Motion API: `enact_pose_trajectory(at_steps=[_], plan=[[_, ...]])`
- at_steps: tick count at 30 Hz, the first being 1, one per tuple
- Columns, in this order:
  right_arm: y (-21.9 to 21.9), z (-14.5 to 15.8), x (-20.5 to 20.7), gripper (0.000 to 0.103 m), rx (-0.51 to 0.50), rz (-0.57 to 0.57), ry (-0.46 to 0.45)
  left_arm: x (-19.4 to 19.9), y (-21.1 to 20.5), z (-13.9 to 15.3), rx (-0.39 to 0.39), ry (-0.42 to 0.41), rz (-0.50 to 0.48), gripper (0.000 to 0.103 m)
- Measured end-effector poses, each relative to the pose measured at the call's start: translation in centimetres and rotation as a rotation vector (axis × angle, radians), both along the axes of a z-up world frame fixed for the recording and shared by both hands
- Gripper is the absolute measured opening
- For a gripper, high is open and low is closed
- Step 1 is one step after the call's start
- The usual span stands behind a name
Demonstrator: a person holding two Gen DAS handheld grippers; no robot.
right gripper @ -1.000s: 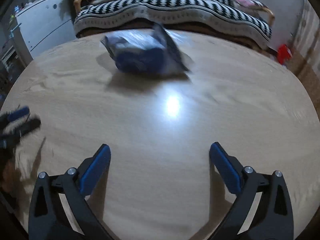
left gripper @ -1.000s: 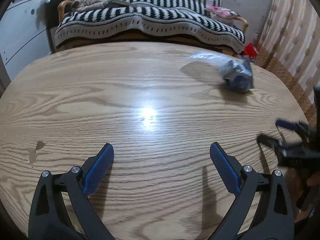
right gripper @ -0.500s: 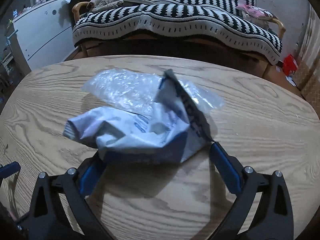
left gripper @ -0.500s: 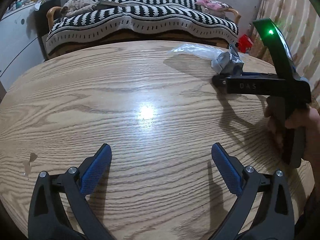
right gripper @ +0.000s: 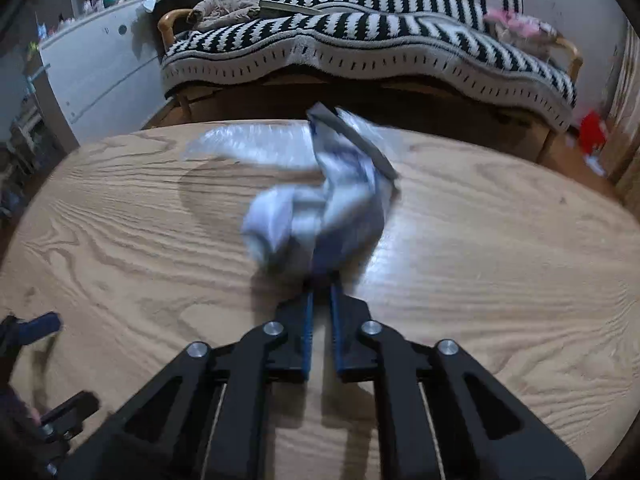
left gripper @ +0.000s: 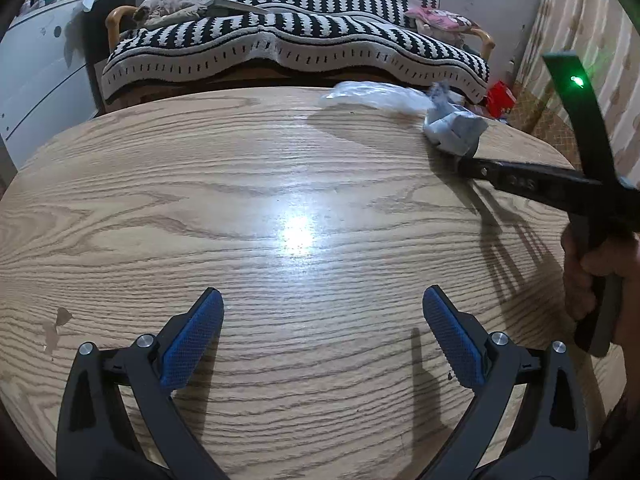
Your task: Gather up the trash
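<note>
The wrapper [right gripper: 320, 216], loose between spread jaws half a second ago, is now pinched at its near edge by the right gripper [right gripper: 320, 300], apparently just off the table [right gripper: 500, 260], though blur hides contact. The left gripper [left gripper: 324, 332] hovers spread and empty nearby, free for other trash.

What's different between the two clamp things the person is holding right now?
The left gripper has its blue pads spread wide with nothing between them; the right gripper is pinched shut on a crumpled wrapper. The left one hangs over bare wooden table near the front edge; the right one reaches to the far side, where a clear plastic piece trails from the wrapper. Both have black frames and blue pads.
</note>
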State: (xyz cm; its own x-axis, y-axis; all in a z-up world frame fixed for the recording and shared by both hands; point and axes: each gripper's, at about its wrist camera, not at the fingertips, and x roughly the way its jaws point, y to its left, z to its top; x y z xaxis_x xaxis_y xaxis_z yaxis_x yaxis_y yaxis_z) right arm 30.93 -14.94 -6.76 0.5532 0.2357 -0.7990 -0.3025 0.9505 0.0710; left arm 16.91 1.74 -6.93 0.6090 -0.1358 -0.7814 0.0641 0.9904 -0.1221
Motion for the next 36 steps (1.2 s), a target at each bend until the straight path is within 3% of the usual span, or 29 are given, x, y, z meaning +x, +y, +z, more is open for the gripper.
enact_pose_trajectory(at_steps=[5,9,13,18,22,29,30,31,32,33,34,35,36], plan=[[-0.8,0.0,-1.7,0.001,-0.002,0.044,-0.001,0.2,-0.2,0.6,-0.022,0.0,0.002,0.096],[-3.0,-0.1,-2.9,0.001,0.044,0.051,0.005,1.3,-0.5,2.5,0.038,-0.093,-0.023,0.096],[-5.8,-0.3,-3.5,0.001,0.129,0.043,0.03,6.5,-0.5,4.4,0.051,-0.142,-0.025,0.096],[-7.4,-0.2,-4.3,0.001,0.152,0.057,0.027,14.0,-1.9,5.4,0.057,-0.165,-0.111,0.096],[-7.8,-0.1,-4.9,0.001,0.149,0.064,0.02,18.5,-3.1,4.4,-0.012,-0.103,-0.147,0.096],[-7.7,0.0,-5.4,0.001,0.124,0.076,0.012,21.2,-4.1,0.9,0.069,-0.051,-0.127,0.096],[-7.7,0.0,-5.4,0.001,0.127,0.075,0.014,21.2,-4.1,0.5,0.088,-0.043,-0.123,0.094],[-7.7,0.0,-5.4,0.001,0.128,0.072,0.016,21.4,-3.9,0.1,0.076,-0.013,-0.127,0.075],[-7.7,0.1,-5.3,0.001,0.125,0.065,0.016,21.2,-3.8,0.4,0.079,-0.028,-0.112,0.067],[-7.7,0.1,-5.2,0.001,0.121,0.057,0.016,21.1,-3.5,0.4,0.073,-0.034,-0.109,0.033],[-7.6,0.1,-5.0,0.003,0.117,0.05,0.015,20.8,-3.5,0.4,0.09,-0.035,-0.103,0.018],[-7.6,0.1,-4.8,0.008,0.12,0.031,0.014,20.4,-3.5,0.4,0.12,-0.035,-0.105,0.013],[-7.7,0.2,-4.6,0.03,0.131,0.021,0.013,19.7,-3.5,0.3,0.127,-0.036,-0.118,0.006]])
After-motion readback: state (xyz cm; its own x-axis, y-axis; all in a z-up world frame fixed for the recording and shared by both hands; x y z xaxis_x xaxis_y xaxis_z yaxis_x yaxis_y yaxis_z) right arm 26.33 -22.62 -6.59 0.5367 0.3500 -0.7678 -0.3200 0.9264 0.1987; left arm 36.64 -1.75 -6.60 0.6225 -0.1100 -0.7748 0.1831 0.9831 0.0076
